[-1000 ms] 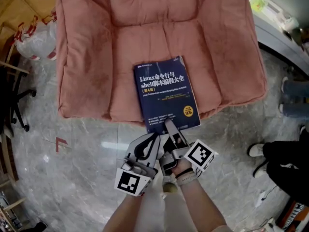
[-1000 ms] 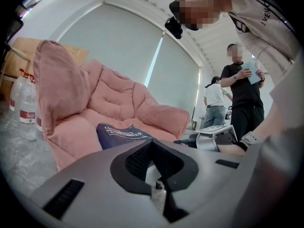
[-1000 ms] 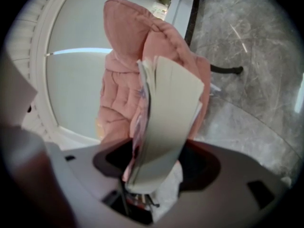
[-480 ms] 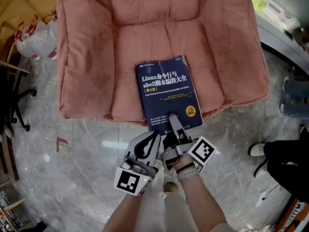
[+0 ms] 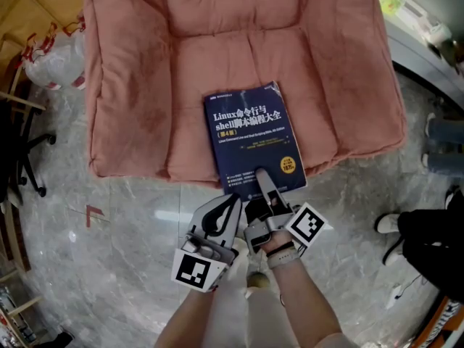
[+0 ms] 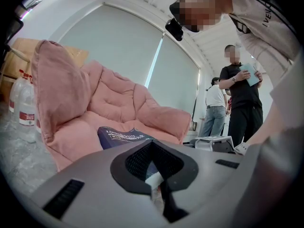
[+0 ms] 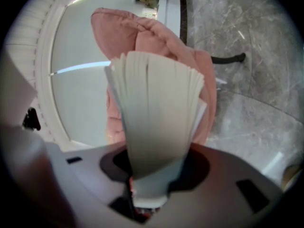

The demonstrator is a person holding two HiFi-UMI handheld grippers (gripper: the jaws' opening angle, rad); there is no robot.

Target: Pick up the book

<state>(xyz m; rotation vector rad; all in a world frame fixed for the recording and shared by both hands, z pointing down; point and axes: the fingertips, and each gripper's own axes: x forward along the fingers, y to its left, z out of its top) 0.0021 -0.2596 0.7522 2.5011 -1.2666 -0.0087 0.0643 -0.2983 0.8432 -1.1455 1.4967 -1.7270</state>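
A dark blue book [image 5: 254,136] with white title print lies on a pink cushioned chair [image 5: 145,85], its near end jutting past the seat's front edge. My right gripper [image 5: 264,187] has that near end between its jaws, which are closing; one finger lies on top of the cover. In the right gripper view the book's fanned page edges [image 7: 156,122] narrow down into the right gripper [image 7: 149,175]. My left gripper [image 5: 230,205] hangs just left of it, short of the book, shut and holding nothing. The left gripper [image 6: 152,146] looks past its jaws at the book [image 6: 123,136].
Grey marble floor [image 5: 130,216] lies in front of the chair. A plastic bag [image 5: 54,60] and black chair legs [image 5: 22,158] are at the left, water bottles [image 6: 23,108] beside the chair. Several people [image 6: 242,99] stand to the right; someone's shoes [image 5: 391,227] are near.
The right gripper slid a little farther onto the book's near end and its jaws drew together on it. The book shifted slightly. The left gripper stayed put.
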